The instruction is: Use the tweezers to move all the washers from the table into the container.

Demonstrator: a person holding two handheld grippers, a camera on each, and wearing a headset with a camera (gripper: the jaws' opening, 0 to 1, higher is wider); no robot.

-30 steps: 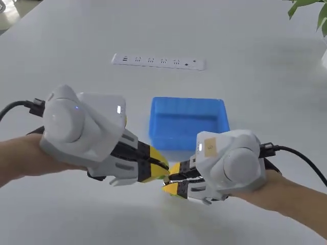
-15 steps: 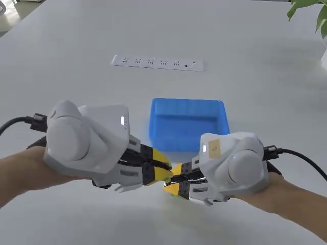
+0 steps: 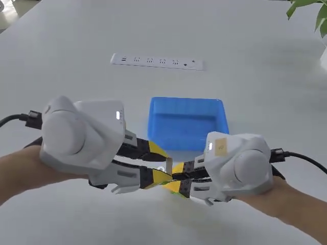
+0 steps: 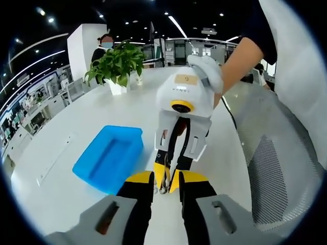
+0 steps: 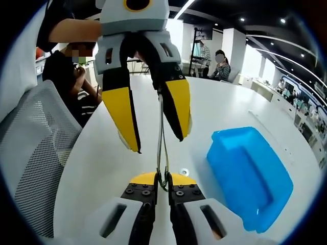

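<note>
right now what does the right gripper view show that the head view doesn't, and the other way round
Right gripper view adds: a washer on the table beside the tweezers, and a mesh chair. Head view adds: a power strip beyond the container, and plant leaves at the top right corner. Shared: the blue container, the tweezers, and the open left claw with the tweezers between its jaws.

Left gripper (image 3: 168,166) and right gripper (image 3: 172,177) tip to tip, crowding the bin (image 3: 186,143) at its near wall; tweezers (image 5: 162,132) thread the left's spread jaws. Wide bare table (image 3: 76,46) all round; strip (image 3: 157,61) well beyond.
</note>
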